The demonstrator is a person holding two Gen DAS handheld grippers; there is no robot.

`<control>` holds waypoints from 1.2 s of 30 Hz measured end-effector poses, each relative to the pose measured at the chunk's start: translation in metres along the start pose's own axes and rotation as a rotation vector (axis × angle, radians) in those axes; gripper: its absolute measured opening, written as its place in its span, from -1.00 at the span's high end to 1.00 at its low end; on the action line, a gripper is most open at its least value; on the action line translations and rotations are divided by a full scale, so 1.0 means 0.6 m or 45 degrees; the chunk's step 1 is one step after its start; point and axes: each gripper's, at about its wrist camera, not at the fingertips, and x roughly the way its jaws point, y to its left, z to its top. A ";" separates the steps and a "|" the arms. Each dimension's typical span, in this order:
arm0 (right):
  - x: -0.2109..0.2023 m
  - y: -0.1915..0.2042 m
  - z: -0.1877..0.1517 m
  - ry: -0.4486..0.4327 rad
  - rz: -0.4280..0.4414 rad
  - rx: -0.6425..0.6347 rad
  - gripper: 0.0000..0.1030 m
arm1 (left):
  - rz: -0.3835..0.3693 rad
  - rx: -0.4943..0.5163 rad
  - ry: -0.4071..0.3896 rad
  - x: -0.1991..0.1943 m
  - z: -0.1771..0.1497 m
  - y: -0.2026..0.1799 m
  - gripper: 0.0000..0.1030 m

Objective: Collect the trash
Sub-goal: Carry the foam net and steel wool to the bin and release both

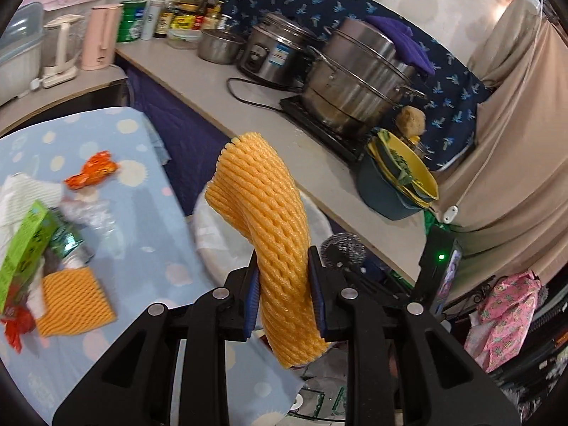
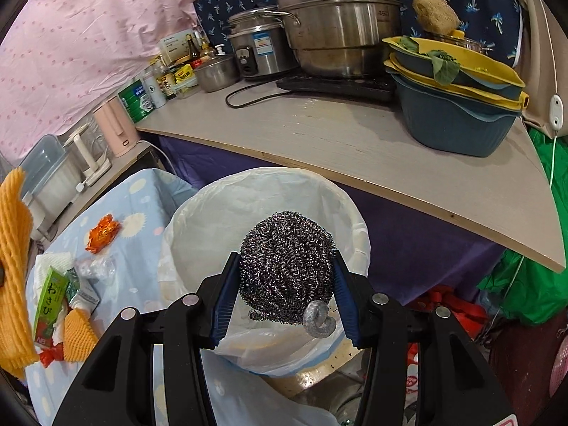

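My left gripper is shut on an orange foam fruit net and holds it upright over the edge of the blue spotted table. My right gripper is shut on a steel wool scourer above the open white-lined trash bin. The bin also shows behind the net in the left wrist view. On the table lie a second orange foam net, an orange wrapper, a green wasabi box, crumpled clear plastic and white paper.
A grey counter runs behind the bin with steel pots, a rice cooker, stacked blue and yellow bowls and bottles. A pink kettle stands at the far left. Bags lie on the floor at right.
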 end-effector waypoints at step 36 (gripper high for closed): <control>-0.035 0.017 0.061 -0.111 0.078 0.037 -0.15 | 0.039 -0.089 -0.102 0.065 0.074 0.019 -0.42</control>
